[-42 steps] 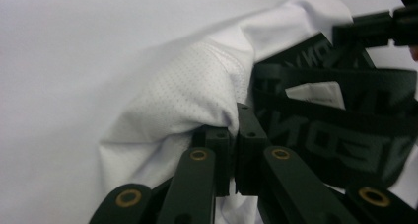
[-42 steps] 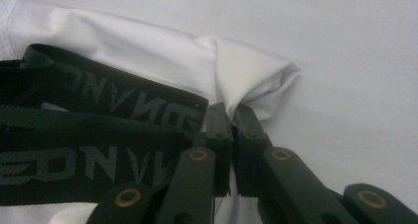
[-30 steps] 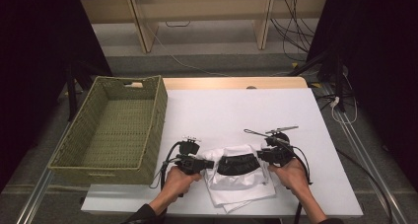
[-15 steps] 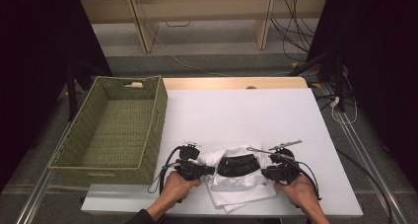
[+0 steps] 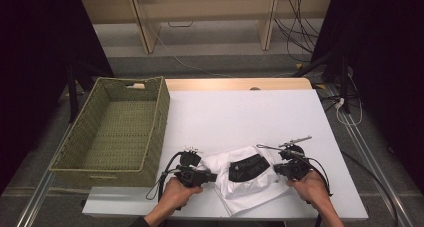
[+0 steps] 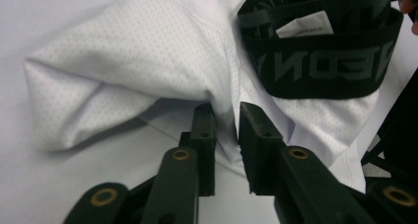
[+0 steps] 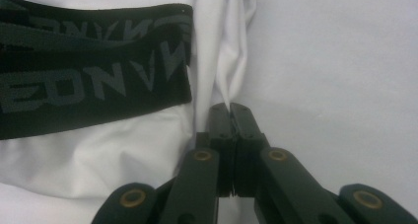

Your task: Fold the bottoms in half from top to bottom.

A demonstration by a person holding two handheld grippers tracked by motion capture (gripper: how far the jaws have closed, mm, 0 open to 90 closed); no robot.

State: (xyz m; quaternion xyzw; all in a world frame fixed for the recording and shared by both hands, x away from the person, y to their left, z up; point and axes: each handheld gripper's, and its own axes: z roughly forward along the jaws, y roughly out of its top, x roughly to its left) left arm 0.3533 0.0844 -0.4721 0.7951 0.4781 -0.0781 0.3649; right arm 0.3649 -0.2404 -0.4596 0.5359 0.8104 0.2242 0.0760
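Since the earlier frame the right gripper (image 7: pixel 230 108) has slid down toward the near edge of the bench (image 5: pixel 240 112) and its jaws have just been closing, now pinched tight on the right edge of the white garment (image 5: pixel 245 184); the left gripper (image 6: pixel 226 115) has just been easing open, with a fold of the cloth sitting between jaws that look slightly apart. Looks like early-to-mid folding: the garment with its black waistband (image 5: pixel 248 167) lies crumpled near the front edge, nothing in the wicker basket (image 5: pixel 117 132) yet. Both hands sit low, either side of the cloth, pointing inward.
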